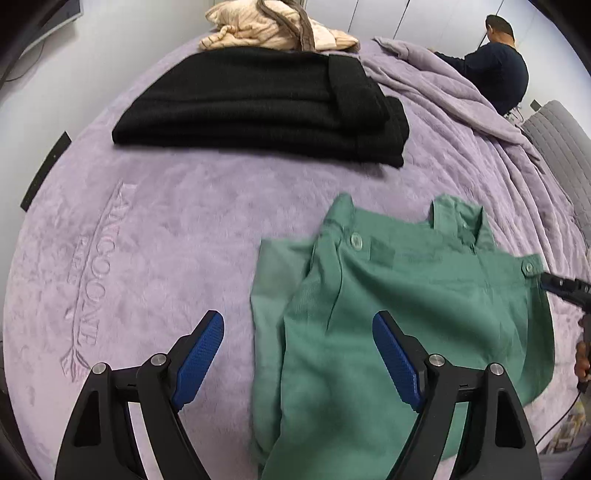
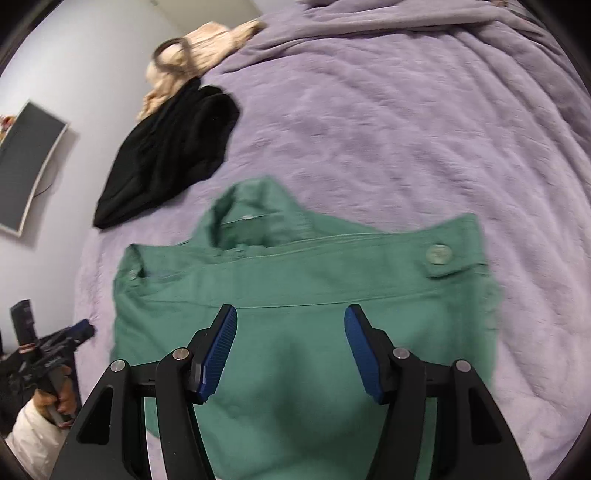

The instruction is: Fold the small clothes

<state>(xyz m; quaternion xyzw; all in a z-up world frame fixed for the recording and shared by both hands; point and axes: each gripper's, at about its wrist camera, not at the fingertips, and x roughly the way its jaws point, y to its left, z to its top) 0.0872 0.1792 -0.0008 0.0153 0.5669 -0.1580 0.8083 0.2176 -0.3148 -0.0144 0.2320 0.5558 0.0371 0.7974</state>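
A small green garment (image 1: 399, 306) with buttoned straps lies partly folded on the lilac blanket (image 1: 166, 229). My left gripper (image 1: 297, 328) hovers over the garment's left edge, jaws wide apart, blue pads bare. In the right wrist view the same green garment (image 2: 295, 295) spreads under my right gripper (image 2: 290, 325), which is open above its middle with nothing pinched. The right gripper's tip (image 1: 561, 286) shows at the garment's right edge in the left wrist view. The left gripper (image 2: 79, 328), held by a hand, appears at the far left of the right wrist view.
A folded black garment (image 1: 266, 107) lies further back on the bed, with a beige bundle (image 1: 273, 26) behind it. A rumpled lilac cover (image 1: 461, 110) lies at the right. A person in dark clothes (image 1: 495, 62) sits at the far corner. A monitor (image 2: 26, 162) hangs on the wall.
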